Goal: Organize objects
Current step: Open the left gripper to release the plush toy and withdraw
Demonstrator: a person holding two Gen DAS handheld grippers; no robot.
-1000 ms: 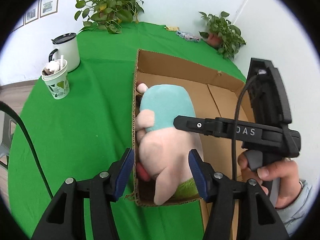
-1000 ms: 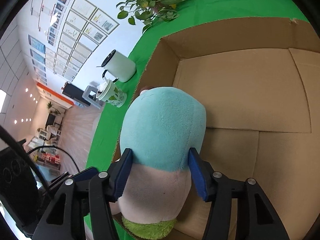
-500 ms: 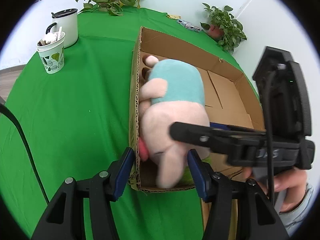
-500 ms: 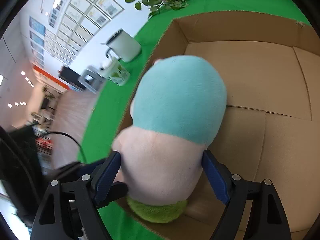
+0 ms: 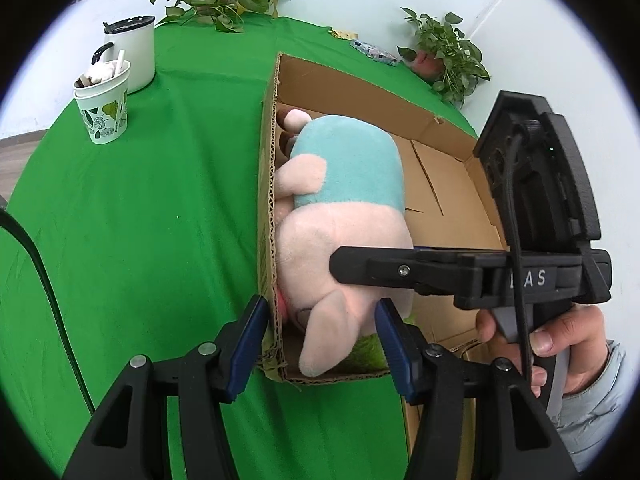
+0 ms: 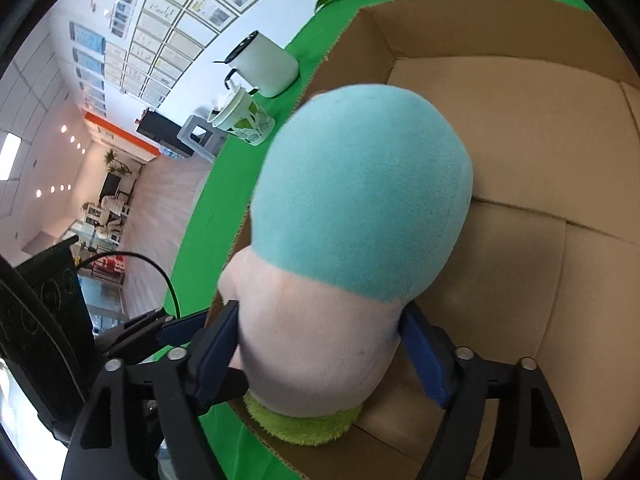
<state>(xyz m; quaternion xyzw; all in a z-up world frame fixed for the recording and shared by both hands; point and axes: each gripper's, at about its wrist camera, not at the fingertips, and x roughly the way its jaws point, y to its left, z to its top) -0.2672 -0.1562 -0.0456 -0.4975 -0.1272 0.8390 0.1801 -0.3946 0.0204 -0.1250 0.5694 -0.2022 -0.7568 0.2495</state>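
A pink plush pig in a teal shirt [image 5: 344, 208] lies in the cardboard box [image 5: 360, 92], against its left wall. The pig also fills the right wrist view [image 6: 360, 208]. My right gripper [image 6: 320, 352] is open, its fingers straddling the pig's pink head just above the box floor. It shows from the side in the left wrist view [image 5: 360, 264]. My left gripper [image 5: 320, 340] is open and empty, its fingers either side of the box's near left corner and the pig's ear.
The box [image 6: 520, 120] sits on a green tablecloth [image 5: 140, 220]. A paper cup [image 5: 104, 108] and a white mug [image 5: 134, 52] stand at the far left. Potted plants [image 5: 444, 52] line the back edge.
My right gripper has opened from its grip on the pig, which has settled lower in the box. The left gripper has stayed open near the box corner.
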